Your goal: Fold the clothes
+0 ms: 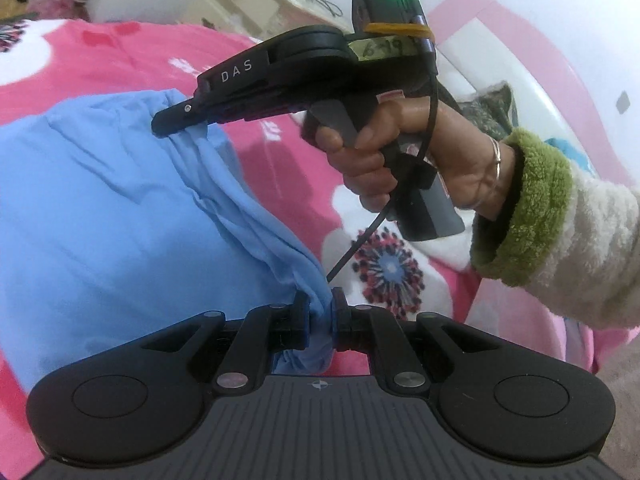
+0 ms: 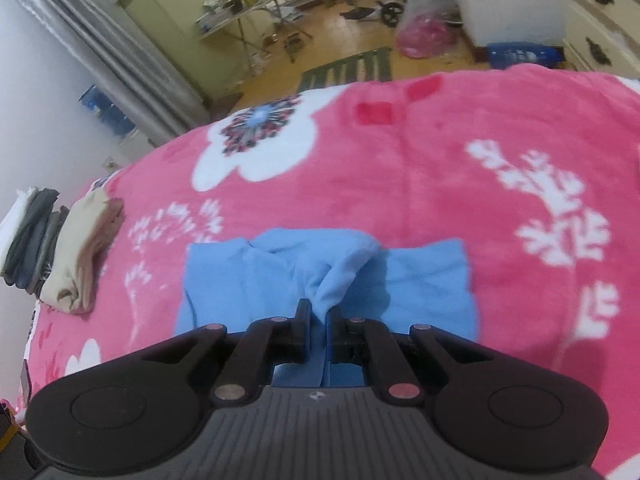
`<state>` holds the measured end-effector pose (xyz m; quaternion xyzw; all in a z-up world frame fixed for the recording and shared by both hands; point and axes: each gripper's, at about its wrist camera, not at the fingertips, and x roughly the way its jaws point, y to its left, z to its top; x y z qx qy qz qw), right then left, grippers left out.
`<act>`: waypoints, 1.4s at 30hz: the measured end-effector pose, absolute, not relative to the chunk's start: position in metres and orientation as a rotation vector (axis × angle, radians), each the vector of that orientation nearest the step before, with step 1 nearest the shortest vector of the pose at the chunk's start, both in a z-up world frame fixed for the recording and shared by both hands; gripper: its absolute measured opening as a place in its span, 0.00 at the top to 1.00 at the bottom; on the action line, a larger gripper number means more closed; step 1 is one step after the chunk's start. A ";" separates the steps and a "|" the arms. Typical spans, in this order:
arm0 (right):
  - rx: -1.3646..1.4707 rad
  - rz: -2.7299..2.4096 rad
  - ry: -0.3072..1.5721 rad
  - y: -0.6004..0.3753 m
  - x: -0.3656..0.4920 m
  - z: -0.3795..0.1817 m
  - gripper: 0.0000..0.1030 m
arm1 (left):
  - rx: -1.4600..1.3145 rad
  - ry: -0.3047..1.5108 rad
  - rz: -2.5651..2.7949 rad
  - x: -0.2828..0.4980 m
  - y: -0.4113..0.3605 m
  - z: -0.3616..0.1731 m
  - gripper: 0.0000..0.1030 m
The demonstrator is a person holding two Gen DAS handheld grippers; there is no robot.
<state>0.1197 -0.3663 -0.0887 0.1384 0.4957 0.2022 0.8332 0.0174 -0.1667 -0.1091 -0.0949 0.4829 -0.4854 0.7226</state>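
Garment (image 2: 424, 280): soft, light, limp; gripped at bunched edges, left gripper (image 1: 320, 312) and right gripper (image 2: 318, 320) both clamped on cloth, above blanket (image 2: 440, 160).

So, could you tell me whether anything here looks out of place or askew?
Nothing stands out. The blue garment is rumpled only where the left gripper and right gripper pinch it, and the folded clothes sit stacked at the blanket edge.
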 end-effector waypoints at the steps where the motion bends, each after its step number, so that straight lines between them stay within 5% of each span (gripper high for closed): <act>1: 0.295 0.424 1.046 -0.372 0.119 -0.089 0.93 | -0.210 1.069 -1.077 0.019 -0.172 -0.110 0.93; 11: 0.242 0.419 0.999 -0.400 0.114 -0.088 0.93 | -0.170 1.064 -1.095 0.017 -0.197 -0.117 0.90; 14: 0.201 0.368 1.027 -0.406 0.113 -0.106 0.86 | -0.145 1.069 -1.078 0.012 -0.194 -0.121 0.71; 17: 0.249 0.323 1.025 -0.422 0.106 -0.113 0.62 | -0.193 1.043 -1.111 0.010 -0.179 -0.111 0.58; 20: 0.327 0.285 0.984 -0.443 0.089 -0.102 0.55 | -0.255 0.997 -1.144 0.010 -0.154 -0.096 0.45; 32: 0.533 0.171 1.009 -0.468 -0.039 -0.071 0.54 | -0.072 0.979 -1.029 -0.011 -0.081 -0.076 0.46; 42: 0.530 0.084 1.053 -0.444 -0.062 -0.088 0.59 | 0.411 0.811 -1.066 -0.067 -0.120 -0.107 0.52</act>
